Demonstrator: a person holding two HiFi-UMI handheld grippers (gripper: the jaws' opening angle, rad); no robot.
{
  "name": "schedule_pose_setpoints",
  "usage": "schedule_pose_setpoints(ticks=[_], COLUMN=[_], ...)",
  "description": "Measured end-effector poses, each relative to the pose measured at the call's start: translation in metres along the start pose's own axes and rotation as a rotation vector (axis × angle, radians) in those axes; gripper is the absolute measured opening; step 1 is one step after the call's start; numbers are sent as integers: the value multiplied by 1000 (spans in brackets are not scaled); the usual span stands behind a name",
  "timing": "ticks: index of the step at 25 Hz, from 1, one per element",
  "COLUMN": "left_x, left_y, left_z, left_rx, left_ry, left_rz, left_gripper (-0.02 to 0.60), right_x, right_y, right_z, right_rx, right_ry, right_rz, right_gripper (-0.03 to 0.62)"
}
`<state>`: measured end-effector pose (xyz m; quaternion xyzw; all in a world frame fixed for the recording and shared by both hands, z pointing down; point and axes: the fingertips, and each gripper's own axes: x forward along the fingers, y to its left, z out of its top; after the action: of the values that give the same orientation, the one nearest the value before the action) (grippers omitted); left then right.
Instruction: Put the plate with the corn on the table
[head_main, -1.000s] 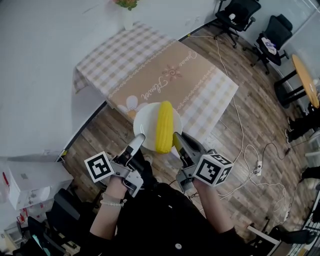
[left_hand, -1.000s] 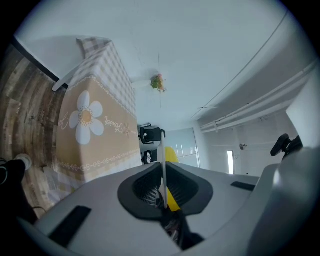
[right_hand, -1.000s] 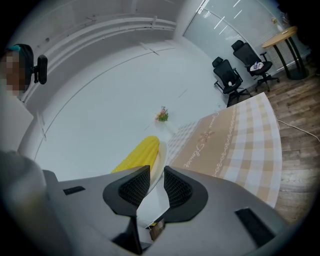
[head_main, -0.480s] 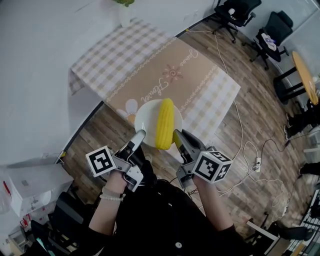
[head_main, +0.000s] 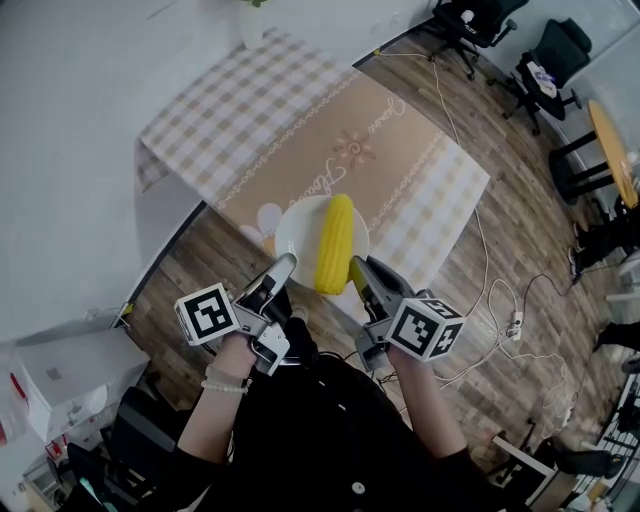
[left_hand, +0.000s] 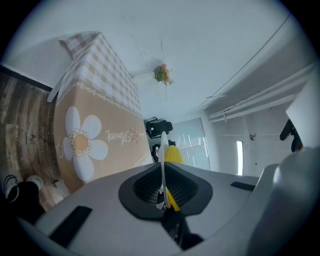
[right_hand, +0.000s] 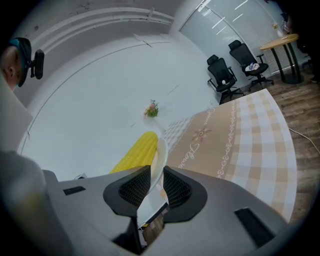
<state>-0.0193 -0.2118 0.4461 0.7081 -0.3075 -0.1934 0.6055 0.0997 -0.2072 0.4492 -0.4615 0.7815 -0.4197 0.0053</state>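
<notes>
Carrying a white plate (head_main: 292, 232) with a yellow corn cob (head_main: 333, 243) laid lengthwise across it, pinched at the near rim by the left gripper (head_main: 287, 263) and the right gripper (head_main: 356, 266). From the head view, hovering at the near edge of the table (head_main: 210, 110), over the tan runner (head_main: 340, 150) with its daisy print (left_hand: 80, 142), partly over wood floor (head_main: 190, 270). Left fingers clamped on the plate's thin edge, with the cob just beyond; right fingers likewise closed on the rim a little farther round, pads pressing both faces. Apparently no contact yet between plate and cloth, judging by both grips at carrying height. Lifted and brought to the table's edge: done. Left to do, on this reading: moving farther in over the cloth, lowering until flat, letting go on both sides, backing away without nudging the loose cob, likely to roll on any tilt. Potted flowers (right_hand: 151, 109) at the table's far end, office chairs (head_main: 470, 25) beyond.
</notes>
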Motion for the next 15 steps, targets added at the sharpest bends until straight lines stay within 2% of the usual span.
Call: schedule_pose_setpoints(ticks=[5,10,15], left_x=[-22,12,20], left_y=[26,34,46], left_z=[9,21,29], left_rx=[21,40,47], left_ry=[29,71,107], left_rz=[26,55,68], left_gripper=[28,28,28], right_x=[16,30,42], right_y=[8,-14,-22], right_z=[-28,-9,-12], right_rx=[4,17,33], right_ry=[13,38,50], right_rz=[-21,-53,-74], right_gripper=[109,109,109])
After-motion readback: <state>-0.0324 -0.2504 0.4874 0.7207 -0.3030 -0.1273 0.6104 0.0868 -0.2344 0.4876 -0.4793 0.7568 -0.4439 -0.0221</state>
